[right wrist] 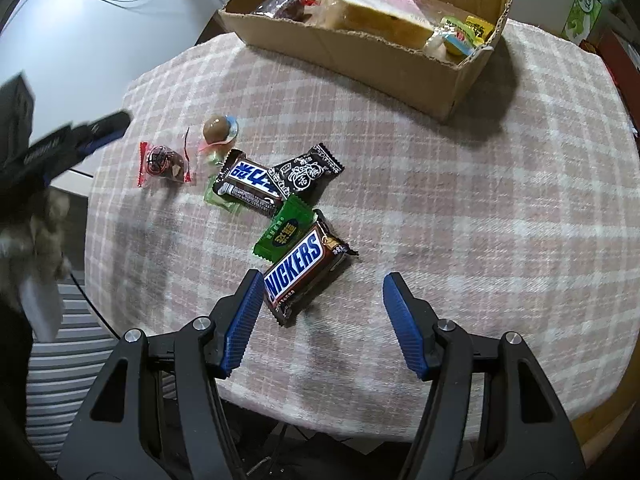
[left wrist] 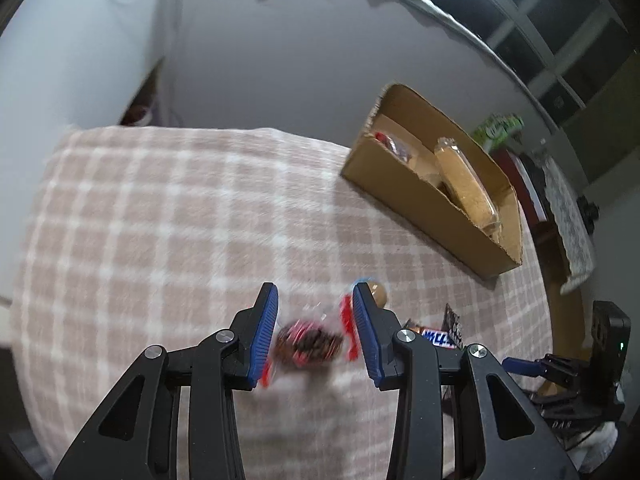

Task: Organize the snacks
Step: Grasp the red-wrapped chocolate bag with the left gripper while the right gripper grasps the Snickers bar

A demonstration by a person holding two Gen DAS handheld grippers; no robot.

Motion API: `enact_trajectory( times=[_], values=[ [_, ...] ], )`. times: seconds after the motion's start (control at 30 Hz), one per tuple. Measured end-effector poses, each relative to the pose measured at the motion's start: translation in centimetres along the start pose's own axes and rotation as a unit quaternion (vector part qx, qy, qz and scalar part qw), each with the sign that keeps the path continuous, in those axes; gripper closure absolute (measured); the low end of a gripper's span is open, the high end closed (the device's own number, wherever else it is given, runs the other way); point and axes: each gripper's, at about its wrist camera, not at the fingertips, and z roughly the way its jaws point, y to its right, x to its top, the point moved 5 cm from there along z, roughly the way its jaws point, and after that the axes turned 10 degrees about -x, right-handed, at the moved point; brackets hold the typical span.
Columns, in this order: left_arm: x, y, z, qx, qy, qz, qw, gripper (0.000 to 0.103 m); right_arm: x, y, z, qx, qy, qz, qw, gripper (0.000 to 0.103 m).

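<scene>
- The left gripper (left wrist: pixel 314 324) stands with its jaws wide apart and nothing held; the red-edged wrapped candy (left wrist: pixel 308 344) lies on the cloth between the two blue pads, untouched as far as the blur lets me tell.
- The right gripper (right wrist: pixel 320 322) is also spread wide and empty, with the Snickers bar (right wrist: pixel 306 274) lying just beside its left pad rather than centred between the two.
- Judged from this, the step in hand is the left gripper's pick of the candy. To do it well, lower until the pads straddle the dark lump, not the thin crimped ends, then close squarely so the wrapper does not slide out.
- Relative to the cardboard box (right wrist: pixel 384 54), the loose snacks sit well apart on the near side: a round ball sweet (right wrist: pixel 216 128), a second Snickers (right wrist: pixel 250 186), a black packet (right wrist: pixel 306 174) and a green packet (right wrist: pixel 286 234), clustered and partly overlapping.
- The box already holds a wrapped cake slice (right wrist: pixel 376 4) and smaller sweets, so the candy likely goes there.
- The checked tablecloth (right wrist: pixel 480 200) is soft; pressing down hard could bunch it.
</scene>
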Motion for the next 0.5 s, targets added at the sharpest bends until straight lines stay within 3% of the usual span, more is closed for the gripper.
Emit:
enact_trajectory(
  times=[0.2,0.3,0.5],
  values=[
    [0.6,-1.7,3.1,-0.023,-0.047,-0.037,0.9980,0.066,0.2,0.2,0.4,-0.001,-0.003,0.012,1.000,0.038],
    [-0.1,-2.6,2.9,-0.038,-0.055,-0.061,0.9959,0.066,0.4,0.2,0.5,-0.003,-0.004,0.010,1.000,0.038],
    [-2.9,-2.5,2.1,-0.051,-0.075,-0.059,0.9941,0.066,0.7,0.1,1.2,-0.004,-0.009,0.008,1.000,0.038]
  ],
)
